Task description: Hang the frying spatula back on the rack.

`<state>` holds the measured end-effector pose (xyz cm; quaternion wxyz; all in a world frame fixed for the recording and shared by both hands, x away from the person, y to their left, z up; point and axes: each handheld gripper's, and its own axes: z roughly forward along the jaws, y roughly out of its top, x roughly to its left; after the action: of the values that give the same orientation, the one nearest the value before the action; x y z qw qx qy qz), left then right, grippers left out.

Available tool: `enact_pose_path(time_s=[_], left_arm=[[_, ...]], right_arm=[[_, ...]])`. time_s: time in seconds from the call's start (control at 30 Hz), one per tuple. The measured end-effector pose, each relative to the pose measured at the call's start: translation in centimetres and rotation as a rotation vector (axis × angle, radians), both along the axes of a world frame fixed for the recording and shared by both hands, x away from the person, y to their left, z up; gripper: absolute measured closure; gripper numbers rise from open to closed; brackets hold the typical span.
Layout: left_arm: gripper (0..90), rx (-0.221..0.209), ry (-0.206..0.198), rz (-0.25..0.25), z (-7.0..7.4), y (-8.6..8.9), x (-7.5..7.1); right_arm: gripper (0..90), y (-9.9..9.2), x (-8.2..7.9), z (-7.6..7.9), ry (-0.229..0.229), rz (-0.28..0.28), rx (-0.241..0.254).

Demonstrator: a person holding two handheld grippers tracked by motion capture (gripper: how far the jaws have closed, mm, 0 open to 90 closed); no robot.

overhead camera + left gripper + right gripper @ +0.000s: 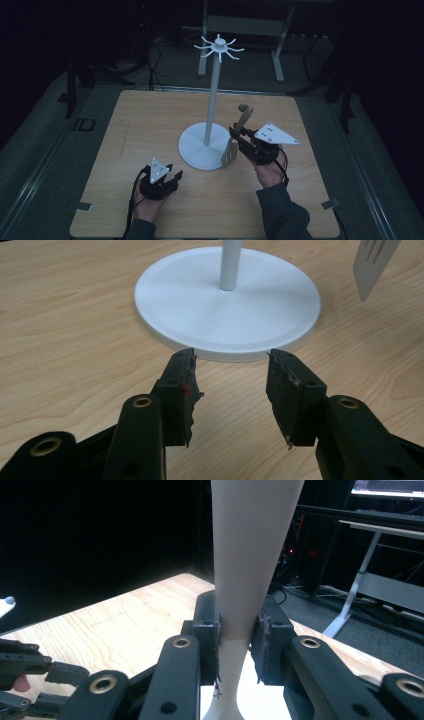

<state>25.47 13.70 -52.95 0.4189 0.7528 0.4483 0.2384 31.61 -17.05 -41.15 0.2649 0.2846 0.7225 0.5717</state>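
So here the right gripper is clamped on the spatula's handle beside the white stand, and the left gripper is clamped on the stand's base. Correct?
Not quite. The left gripper holds nothing: in the left gripper view its fingers stand apart over bare table, short of the stand's base. The right gripper is indeed clamped on the spatula.

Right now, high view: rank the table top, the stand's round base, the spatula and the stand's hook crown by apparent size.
1. Table top, largest.
2. Round base.
3. Spatula and hook crown: they look alike in span, and the right hand-held gripper hides part of the spatula, so no ranking.
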Motion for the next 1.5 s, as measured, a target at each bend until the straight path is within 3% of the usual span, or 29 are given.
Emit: enact_pose_path(time_s=[0.77, 1.07, 1.5], left_arm=[[55.1, 0.037, -0.01, 0.058, -0.8, 1.9, 0.3], [55.6, 0.049, -0.015, 0.051, -0.9, 1.6, 0.3], [56.7, 0.052, -0.018, 0.05, -0.9, 1.7, 0.3]], right_arm=[[75.0, 1.3, 2.7, 3.1, -0.025, -0.01, -0.019], [75.0, 1.3, 3.7, 4.4, -0.028, -0.025, -0.02], [74.9, 1.6, 4.7, 5.0, -0.012, -0.03, -0.021]])
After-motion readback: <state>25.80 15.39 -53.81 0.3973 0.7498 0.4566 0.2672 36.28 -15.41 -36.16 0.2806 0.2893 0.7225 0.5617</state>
